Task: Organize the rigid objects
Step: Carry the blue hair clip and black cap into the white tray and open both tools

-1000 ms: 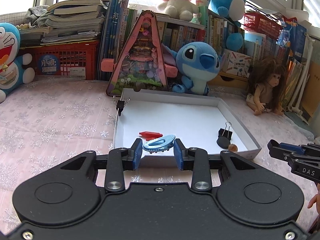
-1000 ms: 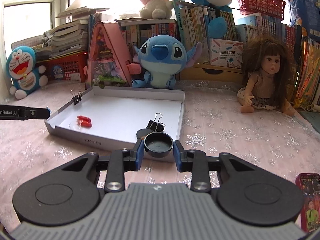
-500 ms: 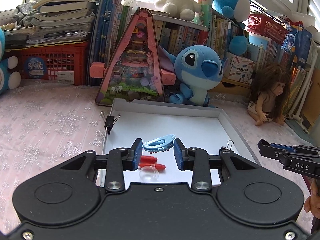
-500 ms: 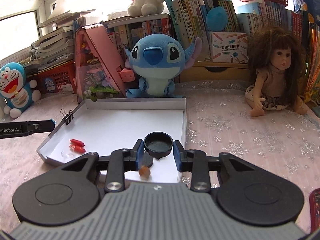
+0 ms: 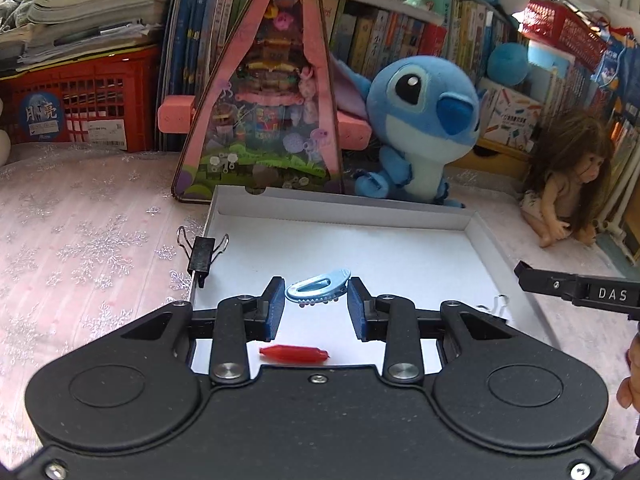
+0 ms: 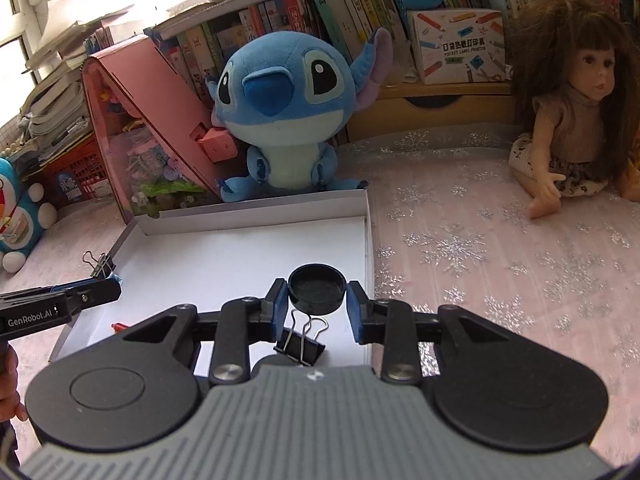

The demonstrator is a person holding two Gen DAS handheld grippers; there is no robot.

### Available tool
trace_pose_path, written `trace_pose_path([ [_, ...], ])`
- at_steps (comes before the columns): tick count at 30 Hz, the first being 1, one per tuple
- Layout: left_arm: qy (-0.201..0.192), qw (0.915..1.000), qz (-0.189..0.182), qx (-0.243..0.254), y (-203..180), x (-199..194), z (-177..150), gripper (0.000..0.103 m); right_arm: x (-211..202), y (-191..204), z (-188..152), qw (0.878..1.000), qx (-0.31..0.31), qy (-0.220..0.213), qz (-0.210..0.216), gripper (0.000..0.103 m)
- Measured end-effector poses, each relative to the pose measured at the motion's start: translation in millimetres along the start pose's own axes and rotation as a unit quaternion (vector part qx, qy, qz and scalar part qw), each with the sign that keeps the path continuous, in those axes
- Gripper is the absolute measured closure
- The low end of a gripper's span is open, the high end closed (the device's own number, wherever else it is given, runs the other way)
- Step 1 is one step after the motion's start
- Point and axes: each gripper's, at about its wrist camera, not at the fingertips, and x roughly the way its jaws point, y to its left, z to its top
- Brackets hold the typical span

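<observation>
Rigid objects are gathered in and over a shallow white tray that rests on a pink snowflake-patterned cloth. At the tray's left rim, a black binder clip is clamped onto the wall. Inside the tray, a red capsule-shaped piece lies on the floor near the front edge. The left gripper is positioned over the tray with its blue pads closed on a light blue hair clip, which is tilted and contacts both pads. Further right, the right gripper is also over the tray, near its right wall, with its pads clamped on a black round cap held open side up. Directly below that cap, a second black binder clip lies on the tray floor, handles up. Behind the tray stand a pink triangular toy house and a blue plush toy. A long-haired doll sits on the cloth at the far right, well apart from the tray.
</observation>
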Motion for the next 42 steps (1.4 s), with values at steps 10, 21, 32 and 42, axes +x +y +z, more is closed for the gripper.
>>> trace_pose_path([
  [10, 0.023, 0.9995, 0.018, -0.01, 11.3, 37.3, -1.0, 0.071, 34.7, 10.0, 5.0, 0.999, -0.027, 0.02, -0.004, 0.067],
  [21, 0.022, 0.9991, 0.029, 0.022, 3.7, 51.5, -6.7, 0.071, 52.7, 10.5, 2.6, 0.998, -0.045, 0.032, -0.013, 0.067],
  [32, 0.01, 0.9986, 0.033, 0.04, 1.9, 53.3, -8.7, 0.071, 60.6, 17.9, -4.3, 0.997, -0.072, 0.033, -0.019, 0.067],
  [42, 0.006, 0.9977, 0.041, 0.054, -3.0, 52.0, -11.2, 0.071, 58.9, 20.7, -7.9, 0.997, -0.075, 0.024, -0.017, 0.065],
])
